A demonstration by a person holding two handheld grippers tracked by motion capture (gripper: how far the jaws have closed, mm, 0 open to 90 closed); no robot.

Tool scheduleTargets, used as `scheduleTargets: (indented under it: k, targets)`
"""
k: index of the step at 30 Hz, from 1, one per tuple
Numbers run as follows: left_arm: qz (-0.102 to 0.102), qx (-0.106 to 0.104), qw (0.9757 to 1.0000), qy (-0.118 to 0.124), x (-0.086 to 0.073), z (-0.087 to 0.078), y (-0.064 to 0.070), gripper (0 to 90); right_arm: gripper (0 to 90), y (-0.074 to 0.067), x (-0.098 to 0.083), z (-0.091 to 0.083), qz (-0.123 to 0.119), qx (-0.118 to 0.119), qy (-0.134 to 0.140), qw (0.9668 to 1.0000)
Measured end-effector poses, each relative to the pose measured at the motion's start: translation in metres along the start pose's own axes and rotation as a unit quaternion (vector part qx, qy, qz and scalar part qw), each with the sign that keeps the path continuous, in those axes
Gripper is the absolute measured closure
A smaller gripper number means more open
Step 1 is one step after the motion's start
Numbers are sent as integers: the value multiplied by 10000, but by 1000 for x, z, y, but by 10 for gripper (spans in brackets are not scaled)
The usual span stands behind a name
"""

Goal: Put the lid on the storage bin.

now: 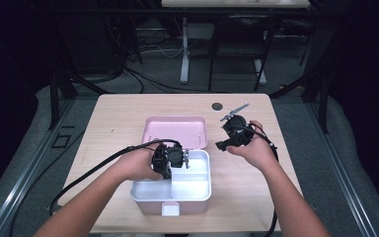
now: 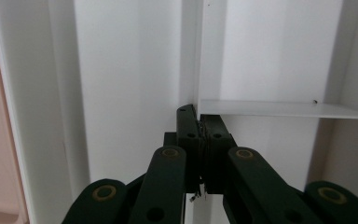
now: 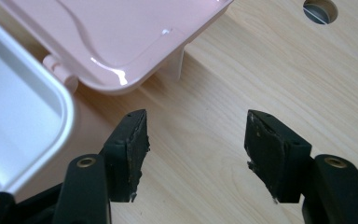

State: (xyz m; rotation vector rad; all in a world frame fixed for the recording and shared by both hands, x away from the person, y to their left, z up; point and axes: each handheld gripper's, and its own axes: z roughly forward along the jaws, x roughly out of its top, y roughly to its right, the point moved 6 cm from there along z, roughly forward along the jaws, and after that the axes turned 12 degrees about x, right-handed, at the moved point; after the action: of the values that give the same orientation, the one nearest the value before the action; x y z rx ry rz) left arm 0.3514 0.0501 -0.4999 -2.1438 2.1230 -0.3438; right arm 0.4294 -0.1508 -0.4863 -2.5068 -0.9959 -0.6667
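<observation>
High view: a pink plastic storage box with a white divided inner tray [image 1: 197, 190] sits open at the near middle of the pale wooden bench [image 1: 118, 118]. Its pink hinged lid [image 1: 175, 131] is laid back flat behind it. The left tongs [image 1: 171, 158] reach down into the tray at its rear, near the central partition. The right tongs [image 1: 234, 133] are held above bare bench to the right of the lid, apart from the box. A dark round cable hole [image 1: 217, 105] lies in the bench beyond them.

Left gripper view: the left tongs [image 2: 200, 126] stand closed, pads pressed together at the corner where the thin white divider wall [image 2: 279, 108] meets the upright partition of the tray. They appear to pinch the divider's edge, though whether the plastic is truly caught between the pads cannot be told.

Right gripper view: the right tongs [image 3: 196, 140] are parted with nothing between them, over bare bench. The lid's corner [image 3: 121, 42] and the tray's white rim [image 3: 65, 116] lie just ahead and to the left.

Assessment: the step in hand looks to be work on the tray's divider, with the left tongs at it and the right tongs standing by. The next move likely calls for a steady lift or reseating of the divider, with the right tongs bracing the box rim to prevent the box from shifting.
</observation>
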Motion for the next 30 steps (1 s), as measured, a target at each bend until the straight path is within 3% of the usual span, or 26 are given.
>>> scheduleTargets:
  k: [2,4,5,7,9,12,16,19,20,21,25,26,30]
  targets:
    - [-6,7,10000,-30,0,0,0,882,451,2,3,4,128,-41,-60,9999]
    - [-10,9,10000,-41,0,0,0,881,448,3,5,6,210,-47,-56,9998]
    - [-14,9,10000,-41,0,0,0,881,452,5,9,9,394,-63,-3,9992]
    - [-10,6,10000,-42,0,0,0,881,465,6,13,12,521,72,27,9986]
    - [-9,5,10000,-41,0,0,0,881,471,9,16,15,591,-151,13,9981]
    - [-13,4,10000,-40,1,0,1,881,503,8,22,20,694,-160,-1,9975]
    - [-13,1,10000,-40,1,0,1,881,513,7,29,27,780,-105,-54,9969]
    - [-14,9,10000,-42,1,0,1,881,513,8,34,33,786,-221,-93,9966]
    - [-12,10,10000,-43,1,0,1,881,513,8,36,35,791,-71,-73,9968]
    - [-10,7,10000,-42,1,0,1,881,524,10,38,36,772,-259,-8,9967]
    - [-8,18,10000,-34,1,0,1,881,569,12,47,39,825,-358,114,9959]
    - [-11,21,10000,-30,1,0,1,881,569,11,48,41,822,-222,136,9963]
    - [-5,51,10000,-24,1,0,1,881,553,11,53,46,818,-206,146,9963]
